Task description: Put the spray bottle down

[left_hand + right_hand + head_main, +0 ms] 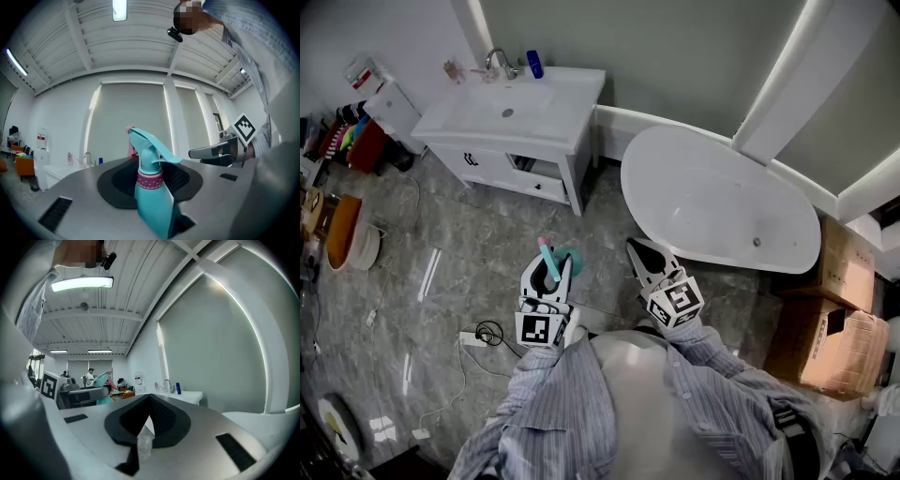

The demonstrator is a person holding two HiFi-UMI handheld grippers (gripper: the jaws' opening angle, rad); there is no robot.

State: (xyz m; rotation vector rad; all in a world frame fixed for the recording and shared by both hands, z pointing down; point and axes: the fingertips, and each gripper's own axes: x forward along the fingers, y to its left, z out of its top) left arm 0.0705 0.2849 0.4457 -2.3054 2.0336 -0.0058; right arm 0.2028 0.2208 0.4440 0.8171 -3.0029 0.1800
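Two claws working | left claw (154, 187) is squeezing the spray bottle (152, 201) by its body, holding it up over the floor (487, 244) | right claw (143, 437) is pinching a clear crinkly scrap (144, 442) | tip: lowering slowly, bottom flat, letting go only once resting | bottle: blue-green, pink ring under sprayer

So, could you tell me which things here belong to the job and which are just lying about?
Job: spray bottle, gripped in the left tongs.
Lying about: bathtub, vanity, cardboard boxes, power strip, blue bottle by the tap; right tongs, shut.
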